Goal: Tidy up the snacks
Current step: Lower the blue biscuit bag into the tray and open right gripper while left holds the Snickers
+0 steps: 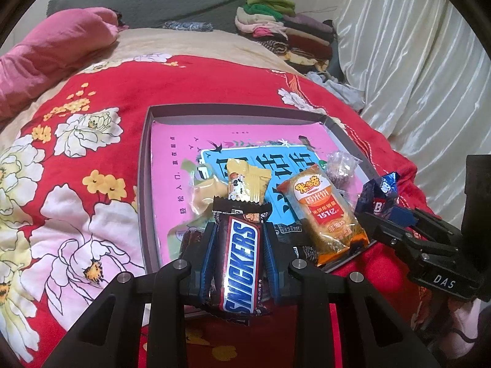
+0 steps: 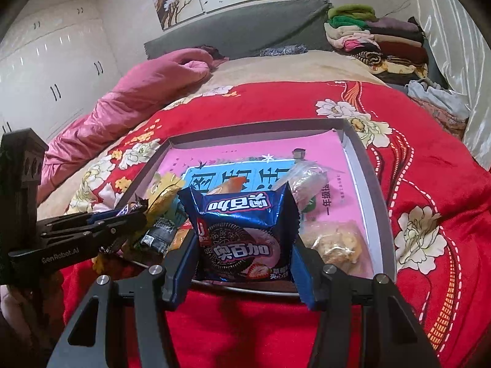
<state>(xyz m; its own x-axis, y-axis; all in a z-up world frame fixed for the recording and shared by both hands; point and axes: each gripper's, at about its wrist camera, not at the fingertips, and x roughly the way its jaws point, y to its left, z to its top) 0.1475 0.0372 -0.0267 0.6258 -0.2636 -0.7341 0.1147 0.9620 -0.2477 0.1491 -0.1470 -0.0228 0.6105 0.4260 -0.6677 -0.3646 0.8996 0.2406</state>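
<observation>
My left gripper [image 1: 237, 230] is shut on a brown Snickers bar [image 1: 241, 263], held lengthwise over the near edge of a shallow grey box [image 1: 147, 165] with a pink printed floor. In the box lie a yellow wrapped sweet [image 1: 247, 184], an orange rice cracker pack [image 1: 325, 211], a clear-wrapped snack [image 1: 340, 165] and a black packet [image 1: 290, 236]. My right gripper [image 2: 244, 239] is shut on a blue Oreo packet [image 2: 242, 233], also above the box's near edge [image 2: 245, 289]. The right gripper [image 1: 383, 214] shows at the right of the left wrist view, and the left gripper [image 2: 135, 217] at the left of the right wrist view.
The box sits on a red floral blanket [image 1: 101, 92] over a bed. A pink quilt [image 1: 55, 43] is bunched at the far left, a pile of folded clothes [image 1: 282, 27] at the far right by a white curtain [image 1: 414, 61]. White wardrobes [image 2: 46, 61] stand left.
</observation>
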